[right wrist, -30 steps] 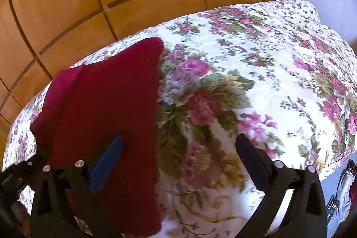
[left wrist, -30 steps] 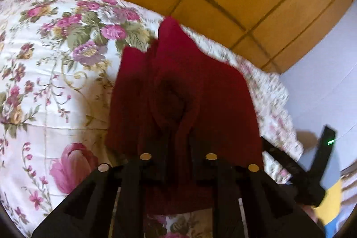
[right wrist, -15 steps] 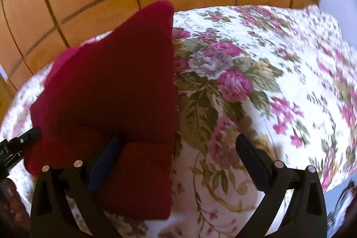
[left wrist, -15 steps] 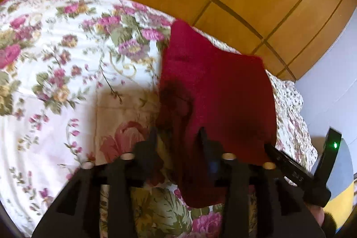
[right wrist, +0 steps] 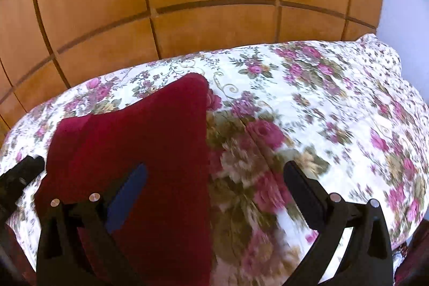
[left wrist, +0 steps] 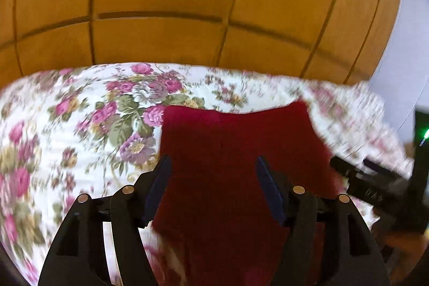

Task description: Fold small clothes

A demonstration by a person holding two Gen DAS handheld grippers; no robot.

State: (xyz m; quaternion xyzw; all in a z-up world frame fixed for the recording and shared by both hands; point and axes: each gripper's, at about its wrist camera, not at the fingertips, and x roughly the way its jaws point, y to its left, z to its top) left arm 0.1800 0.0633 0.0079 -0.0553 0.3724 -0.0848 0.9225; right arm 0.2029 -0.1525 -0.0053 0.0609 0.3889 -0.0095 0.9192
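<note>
A dark red knitted garment (left wrist: 236,152) lies folded flat on a floral bedspread (left wrist: 80,125). My left gripper (left wrist: 211,165) is open just above its near part, fingers spread over the cloth and holding nothing. In the right wrist view the same garment (right wrist: 139,141) lies at the left. My right gripper (right wrist: 214,170) is open and wide, its left finger over the garment's right part and its right finger over the bedspread (right wrist: 335,111).
A wooden panelled headboard (left wrist: 201,4) rises behind the bed. A pale wall (right wrist: 402,4) stands at the right. The other gripper's black body (left wrist: 375,186) shows at the right edge of the left wrist view.
My left gripper has let go of the red garment and opened; the cloth now lies flat on the bed. Both cameras have swung back to face the headboard.
</note>
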